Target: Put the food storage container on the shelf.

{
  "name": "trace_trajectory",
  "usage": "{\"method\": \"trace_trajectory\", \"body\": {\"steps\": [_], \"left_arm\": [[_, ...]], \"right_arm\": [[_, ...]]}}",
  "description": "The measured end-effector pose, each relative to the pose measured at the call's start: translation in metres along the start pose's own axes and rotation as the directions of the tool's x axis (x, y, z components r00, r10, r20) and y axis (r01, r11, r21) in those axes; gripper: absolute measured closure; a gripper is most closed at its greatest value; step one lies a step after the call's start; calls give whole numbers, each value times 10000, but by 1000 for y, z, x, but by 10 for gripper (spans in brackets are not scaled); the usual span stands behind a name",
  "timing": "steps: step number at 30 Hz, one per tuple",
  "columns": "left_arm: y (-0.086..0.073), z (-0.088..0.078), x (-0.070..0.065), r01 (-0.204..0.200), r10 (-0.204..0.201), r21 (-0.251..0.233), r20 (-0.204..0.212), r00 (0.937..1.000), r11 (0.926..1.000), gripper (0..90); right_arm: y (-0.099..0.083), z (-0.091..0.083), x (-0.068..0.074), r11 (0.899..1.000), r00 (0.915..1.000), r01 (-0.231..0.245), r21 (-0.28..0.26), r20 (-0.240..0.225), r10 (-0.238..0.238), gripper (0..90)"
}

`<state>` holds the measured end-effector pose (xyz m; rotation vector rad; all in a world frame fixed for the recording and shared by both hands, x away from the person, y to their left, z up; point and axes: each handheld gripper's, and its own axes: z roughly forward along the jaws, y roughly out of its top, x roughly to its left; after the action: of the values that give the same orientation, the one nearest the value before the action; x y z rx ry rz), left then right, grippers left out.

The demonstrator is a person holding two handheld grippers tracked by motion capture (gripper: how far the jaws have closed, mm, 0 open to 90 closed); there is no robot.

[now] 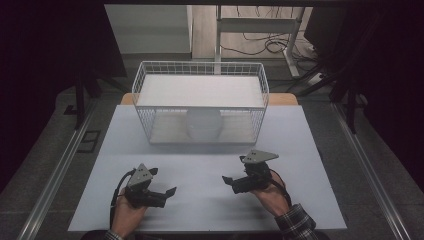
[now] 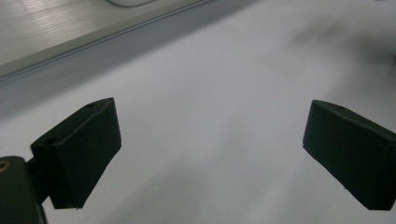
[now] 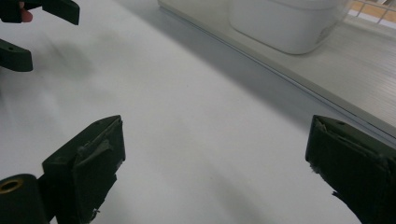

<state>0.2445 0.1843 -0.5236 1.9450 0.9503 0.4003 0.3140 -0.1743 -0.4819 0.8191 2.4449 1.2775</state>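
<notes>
My left gripper (image 1: 163, 181) is held in a hand low over the front left of the pale table (image 1: 210, 205), jaws wide apart with nothing between them (image 2: 210, 154). At the front right my right gripper (image 1: 234, 169) is also open and empty (image 3: 215, 163), pointing left toward the other one. The left gripper's fingers (image 3: 28, 28) appear at the top left of the right gripper view. A white wire basket (image 1: 200, 66) stands at the back middle of the table. Behind its front mesh sits a round white container (image 1: 204, 124), whose lower side I also see in the right gripper view (image 3: 285, 23).
A flat white panel (image 1: 200, 90) lies across the basket's upper level. The basket's white base ledge (image 3: 355, 70) runs along the table ahead of both grippers. Metal rails (image 1: 55, 175) border the table on each side. A desk frame and cables (image 1: 260, 40) are on the floor behind.
</notes>
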Motion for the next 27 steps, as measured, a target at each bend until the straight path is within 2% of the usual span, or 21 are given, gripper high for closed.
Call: {"method": "trace_trajectory", "body": {"steps": [5,19,27], "left_arm": [[-2,-6,-1,4,-5,-83,-139,9999,10000,35],[-9,-26,2,33,-44,-193,-575,9983,9998,31],[-15,-39,6,214,-247,-372,-898,9957,9991,27]], "right_arm": [[-5,-11,-1,9998,9999,-81,-168,131,83,45],[-23,-36,-6,9992,9980,-350,-211,519,361,45],[-34,-52,-8,9987,9954,-492,-164,813,504,45]]}}
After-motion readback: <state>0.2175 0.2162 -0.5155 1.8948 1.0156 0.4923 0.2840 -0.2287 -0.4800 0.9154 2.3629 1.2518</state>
